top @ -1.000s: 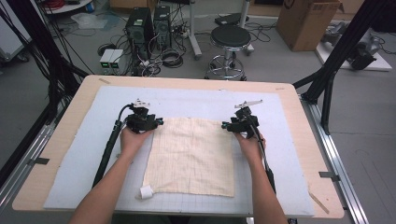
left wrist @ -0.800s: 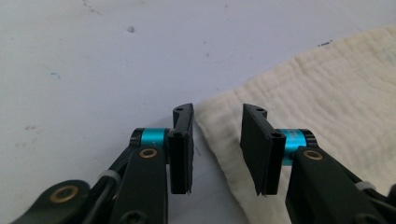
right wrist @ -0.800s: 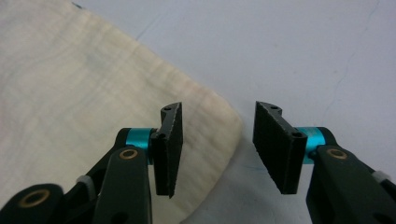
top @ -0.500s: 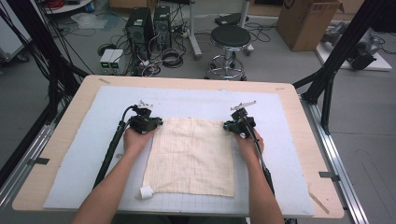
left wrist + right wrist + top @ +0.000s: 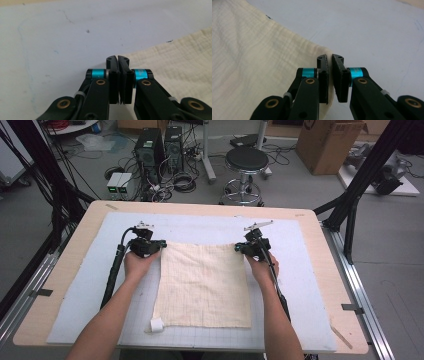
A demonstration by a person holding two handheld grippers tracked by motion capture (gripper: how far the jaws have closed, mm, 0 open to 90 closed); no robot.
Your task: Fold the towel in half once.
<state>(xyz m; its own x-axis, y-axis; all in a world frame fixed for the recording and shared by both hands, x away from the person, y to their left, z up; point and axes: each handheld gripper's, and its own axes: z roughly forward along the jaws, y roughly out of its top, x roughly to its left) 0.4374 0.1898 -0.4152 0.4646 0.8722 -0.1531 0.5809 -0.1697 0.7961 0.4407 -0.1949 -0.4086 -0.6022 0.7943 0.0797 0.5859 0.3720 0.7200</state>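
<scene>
Reaching forward side by side from the table's near edge, both forearms lie level over the cream cloth (image 5: 202, 285) spread flat mid-table; the left gripper (image 5: 156, 245) and right gripper (image 5: 241, 248), jaws just closing, pinch its two far corners.

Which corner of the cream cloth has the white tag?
The near-left corner of the cream checked cloth, on the person's left, carries the small white tag. The two far corners sit at the hand-held grippers, and the near-right corner is plain.
</scene>
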